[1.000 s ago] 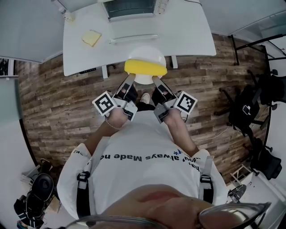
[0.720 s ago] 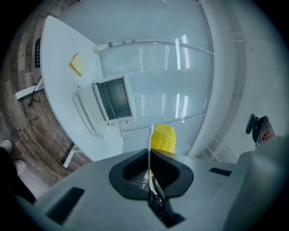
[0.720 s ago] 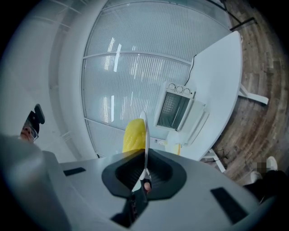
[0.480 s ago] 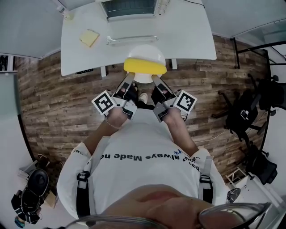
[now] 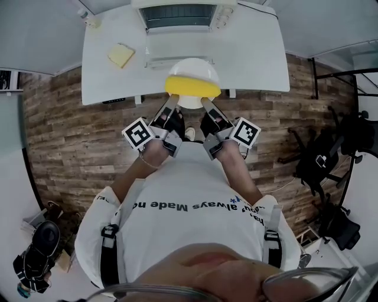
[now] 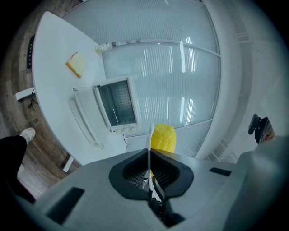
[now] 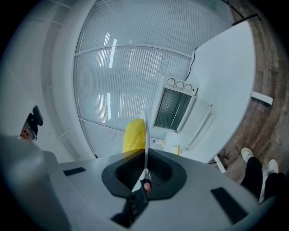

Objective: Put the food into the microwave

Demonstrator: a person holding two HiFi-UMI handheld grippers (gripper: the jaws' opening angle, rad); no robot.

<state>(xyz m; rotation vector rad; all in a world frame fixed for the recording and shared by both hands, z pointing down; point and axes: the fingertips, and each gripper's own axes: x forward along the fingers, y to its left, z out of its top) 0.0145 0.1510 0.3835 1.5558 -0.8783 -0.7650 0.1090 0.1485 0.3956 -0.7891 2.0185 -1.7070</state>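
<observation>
Left claw (image 6: pixel 149 155): closed on the thin white rim of the plate (image 5: pixel 192 69); the rim runs edge-on straight between the two jaws, which clamp it from both sides.
Right claw (image 7: pixel 144 158): also closed on the plate rim, on the opposite side; the rim again stands edge-on between the jaws.
Claw layout: in the head view the two claws reach forward side by side from the person's hands, left claw at the plate's left, right claw at its right.
Plate: carried between the two claws, seen over the near edge of the surface (image 5: pixel 254 47), about the middle of that edge; whether it touches the surface cannot be told.
Corn cob (image 5: pixel 192 88): yellow, lying across the near part of the plate, between the two claw tips.
Microwave (image 5: pixel 177 15): at the far edge of the surface, about mid-width, straight beyond the plate.
Door (image 5: pixel 177 54): open, folded down toward the plate, with the dark cavity showing behind it.
Yellow slice (image 5: pixel 120 55): pale, squarish, flat on the surface left of the door, well apart from the plate.
Floor (image 5: pixel 59 130): wood planks, below the surface's near edge.
</observation>
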